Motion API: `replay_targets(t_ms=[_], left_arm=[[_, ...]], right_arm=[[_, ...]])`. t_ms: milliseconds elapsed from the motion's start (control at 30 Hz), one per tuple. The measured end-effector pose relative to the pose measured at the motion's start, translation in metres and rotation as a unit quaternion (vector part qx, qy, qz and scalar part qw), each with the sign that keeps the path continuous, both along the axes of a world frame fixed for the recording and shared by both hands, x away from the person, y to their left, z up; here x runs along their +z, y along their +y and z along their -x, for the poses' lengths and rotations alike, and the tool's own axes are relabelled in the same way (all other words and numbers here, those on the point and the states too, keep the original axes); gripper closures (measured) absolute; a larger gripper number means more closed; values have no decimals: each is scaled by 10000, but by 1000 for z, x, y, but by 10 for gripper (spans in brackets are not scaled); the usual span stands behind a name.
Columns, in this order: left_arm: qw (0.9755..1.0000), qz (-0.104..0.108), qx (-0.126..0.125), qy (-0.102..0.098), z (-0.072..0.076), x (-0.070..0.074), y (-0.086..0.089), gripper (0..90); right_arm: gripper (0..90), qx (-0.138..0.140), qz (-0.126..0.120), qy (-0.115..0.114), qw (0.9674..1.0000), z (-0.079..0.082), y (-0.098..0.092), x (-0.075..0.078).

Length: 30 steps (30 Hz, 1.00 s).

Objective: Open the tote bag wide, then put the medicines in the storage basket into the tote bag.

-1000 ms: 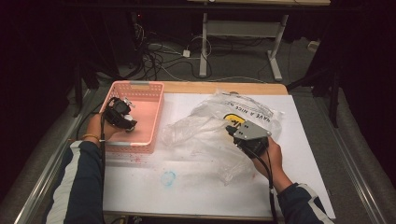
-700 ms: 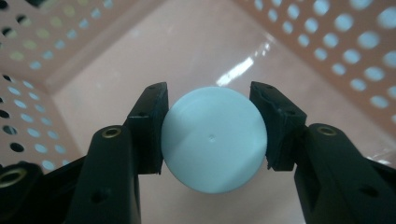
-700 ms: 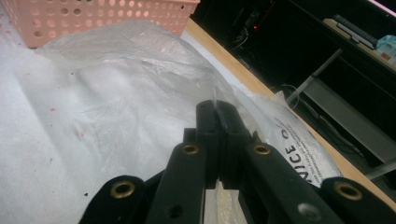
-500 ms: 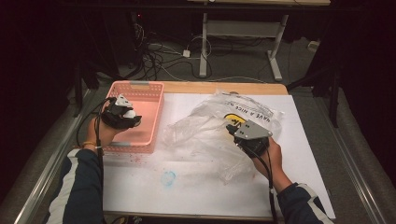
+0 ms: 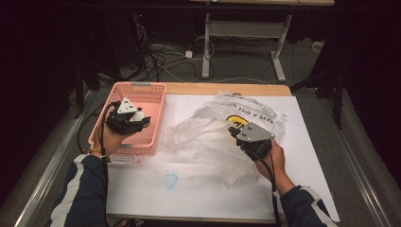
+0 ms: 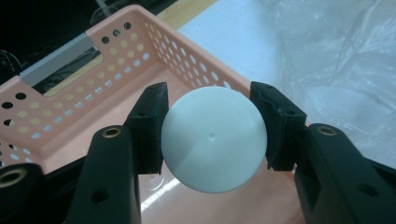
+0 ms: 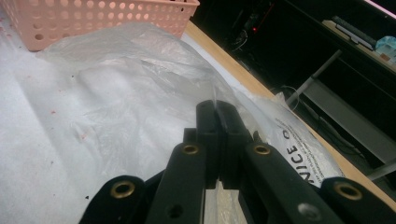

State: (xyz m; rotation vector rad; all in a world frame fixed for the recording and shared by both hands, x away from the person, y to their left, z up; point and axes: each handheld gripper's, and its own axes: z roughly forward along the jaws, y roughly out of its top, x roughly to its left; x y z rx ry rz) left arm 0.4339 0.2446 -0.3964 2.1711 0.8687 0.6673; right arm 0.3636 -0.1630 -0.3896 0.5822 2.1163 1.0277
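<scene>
My left gripper hangs over the pink perforated basket at the table's left, shut on a white round disc-like object. In the left gripper view the white round object sits squarely between the two black pads, above the basket's inside. My right gripper is at the table's middle, shut on a fold of the clear plastic bag. In the right gripper view the jaws are pressed together with thin bag film pinched between them.
The bag carries a yellow mark and black lettering at its far right part. A small bluish ring lies on the white table sheet near the front. The wooden table edge runs along the back; dark floor and cables lie beyond.
My left gripper has risen a little and shifted right over the basket, still holding the white round object. The right gripper and the bag have stayed put.
</scene>
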Motion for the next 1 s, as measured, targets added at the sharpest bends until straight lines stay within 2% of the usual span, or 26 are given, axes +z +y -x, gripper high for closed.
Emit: replay_targets(t_ms=[167, 267, 500, 600, 633, 733, 867, 900, 1000], left_arm=[[9998, 106, -177, -55, 8, 3, -6, 481], [9992, 196, -286, -174, 14, 7, -11, 480], [9969, 326, -602, -396, 26, 14, -27, 480], [9954, 456, -702, -460, 31, 15, -34, 481], [9951, 401, -760, -479, 32, 16, -36, 480], [9932, 490, -927, -508, 37, 18, -41, 480], [9907, 519, -1071, -664, 47, 23, -50, 481], [9893, 534, -1115, -773, 50, 25, -53, 480], [9866, 559, -1286, -835, 57, 29, -63, 480]], right_arm=[[900, -13, -31, 19, 10000, 0, 0, 0], [900, -18, -8, 12, 10000, -1, 0, 0], [900, -43, -45, 40, 10000, -4, 4, 0], [900, -101, -55, 8, 9999, -4, 5, 2], [900, -120, -76, -3, 9999, -4, 5, 3], [900, -160, -112, -25, 9998, -4, 6, 5], [900, -200, -173, -25, 9996, -5, 6, 7], [900, -214, -181, -35, 9996, -5, 7, 8], [900, -230, -238, -47, 9994, -5, 8, 10]])
